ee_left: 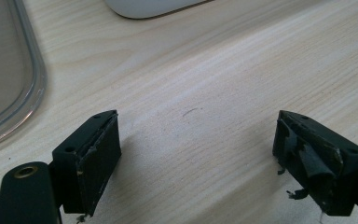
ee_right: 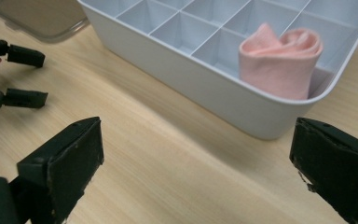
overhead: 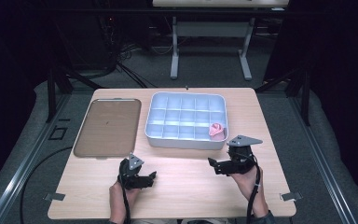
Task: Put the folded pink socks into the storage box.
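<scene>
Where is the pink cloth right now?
The pink cloth sits rolled in the near right corner compartment of the white tray, just beyond the right tongs.

Pale wood-grain table [overhead: 182, 186]; brown tray [overhead: 108, 127] with a clear, greyish rim at left; light blue-grey divided box [overhead: 186, 139] at centre; pink rolled cloth [ee_right: 279, 63] in its near right compartment; both grippers black, left gripper [overhead: 151, 177], right gripper [overhead: 213, 165]; grey floor [overhead: 205, 70] beyond
</scene>
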`<state>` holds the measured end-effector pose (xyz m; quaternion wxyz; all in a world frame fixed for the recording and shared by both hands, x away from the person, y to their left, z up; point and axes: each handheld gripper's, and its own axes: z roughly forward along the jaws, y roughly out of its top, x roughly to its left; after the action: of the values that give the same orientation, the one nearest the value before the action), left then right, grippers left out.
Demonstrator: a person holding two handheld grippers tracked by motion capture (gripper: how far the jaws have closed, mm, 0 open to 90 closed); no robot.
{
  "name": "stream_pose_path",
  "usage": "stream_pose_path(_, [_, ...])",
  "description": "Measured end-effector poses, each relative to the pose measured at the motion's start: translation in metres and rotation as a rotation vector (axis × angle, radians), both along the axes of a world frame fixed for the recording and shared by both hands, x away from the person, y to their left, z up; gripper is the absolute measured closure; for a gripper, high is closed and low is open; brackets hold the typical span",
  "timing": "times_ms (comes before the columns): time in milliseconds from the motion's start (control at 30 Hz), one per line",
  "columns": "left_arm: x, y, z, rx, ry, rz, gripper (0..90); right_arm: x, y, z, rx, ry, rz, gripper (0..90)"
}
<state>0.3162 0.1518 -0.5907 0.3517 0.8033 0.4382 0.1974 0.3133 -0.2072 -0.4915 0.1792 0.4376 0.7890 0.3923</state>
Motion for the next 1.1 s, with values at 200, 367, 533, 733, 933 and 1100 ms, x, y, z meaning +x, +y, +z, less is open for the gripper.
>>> stream_pose_path(200, [0.000, 0.000, 0.000, 0.000, 0.000, 0.000, 14.7, -0.010, 0.004, -0.023, 0.014, 0.024, 0.001, 0.0])
stream_pose_path(367, [0.000, 0.000, 0.000, 0.000, 0.000, 0.000, 14.7, -0.013, 0.004, -0.040, 0.015, 0.049, 0.001, 0.0])
stream_pose_path(533, [0.000, 0.000, 0.000, 0.000, 0.000, 0.000, 14.7, -0.017, 0.001, -0.055, 0.006, 0.061, -0.004, 0.0])
stream_pose_path(733, [0.000, 0.000, 0.000, -0.001, 0.001, 0.000, 14.6, -0.020, -0.004, -0.072, 0.005, 0.076, -0.023, 0.0])
stream_pose_path(933, [0.000, 0.000, 0.000, -0.001, 0.000, 0.000, 14.7, -0.019, -0.016, -0.086, 0.037, 0.072, -0.056, 0.0])
stream_pose_path(1100, [0.000, 0.000, 0.000, 0.000, -0.001, 0.000, 14.7, -0.021, -0.023, -0.094, 0.028, 0.078, -0.076, 0.0])
